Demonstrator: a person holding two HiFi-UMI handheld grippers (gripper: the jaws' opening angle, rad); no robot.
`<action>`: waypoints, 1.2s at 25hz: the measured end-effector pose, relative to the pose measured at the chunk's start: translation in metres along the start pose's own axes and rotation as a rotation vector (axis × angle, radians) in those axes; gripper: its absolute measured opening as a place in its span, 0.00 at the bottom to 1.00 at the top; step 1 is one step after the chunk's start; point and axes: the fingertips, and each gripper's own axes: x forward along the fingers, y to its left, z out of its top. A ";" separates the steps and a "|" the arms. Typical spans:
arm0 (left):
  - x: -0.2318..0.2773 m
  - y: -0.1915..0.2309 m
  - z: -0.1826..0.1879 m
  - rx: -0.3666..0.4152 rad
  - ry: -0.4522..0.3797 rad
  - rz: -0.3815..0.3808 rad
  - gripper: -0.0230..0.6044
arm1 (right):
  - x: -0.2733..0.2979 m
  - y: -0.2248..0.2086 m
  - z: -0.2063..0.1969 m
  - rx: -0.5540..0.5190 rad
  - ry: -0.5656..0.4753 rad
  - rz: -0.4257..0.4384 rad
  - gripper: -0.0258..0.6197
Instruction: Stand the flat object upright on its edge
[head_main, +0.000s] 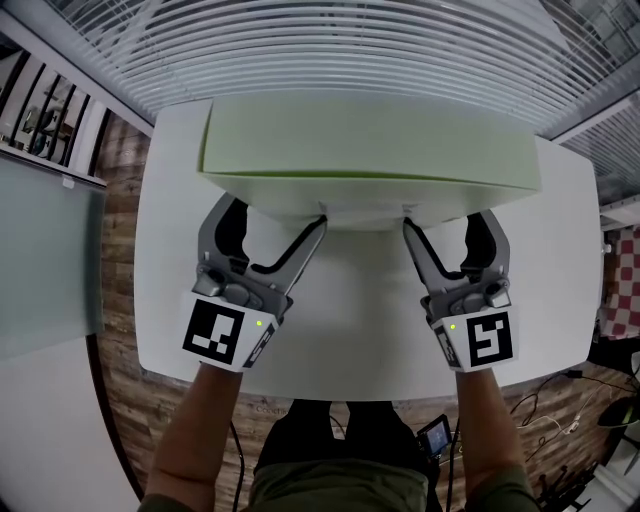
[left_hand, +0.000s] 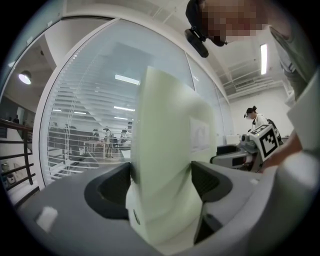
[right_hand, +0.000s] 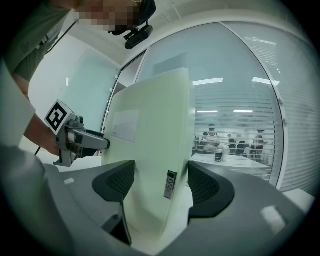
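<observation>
A wide, flat, pale green box (head_main: 370, 140) is over the far half of the white table (head_main: 350, 340). Its near long edge is lifted and its white underside (head_main: 360, 205) faces me. My left gripper (head_main: 272, 215) is shut on that edge at the left. My right gripper (head_main: 450, 220) is shut on it at the right. In the left gripper view the box (left_hand: 165, 150) stands as a slab between both pads (left_hand: 200, 182). The right gripper view shows the box (right_hand: 155, 150) clamped the same way, with a small label (right_hand: 170, 184) on its edge. The box's far edge is hidden.
The table's near edge runs just behind my wrists, with wooden floor (head_main: 120, 400) around it. Cables (head_main: 545, 415) and a small device (head_main: 435, 435) lie on the floor at the lower right. A glass wall with blinds (head_main: 350, 50) stands beyond the table.
</observation>
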 end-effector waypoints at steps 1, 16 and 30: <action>-0.001 0.000 0.000 -0.002 0.001 0.000 0.62 | -0.001 0.000 0.000 0.001 0.001 0.000 0.53; -0.022 0.013 0.004 -0.053 0.017 0.029 0.62 | -0.014 0.000 0.008 0.016 0.016 -0.018 0.53; -0.077 0.015 0.043 -0.048 0.016 0.067 0.59 | -0.061 0.006 0.050 0.033 0.027 -0.049 0.52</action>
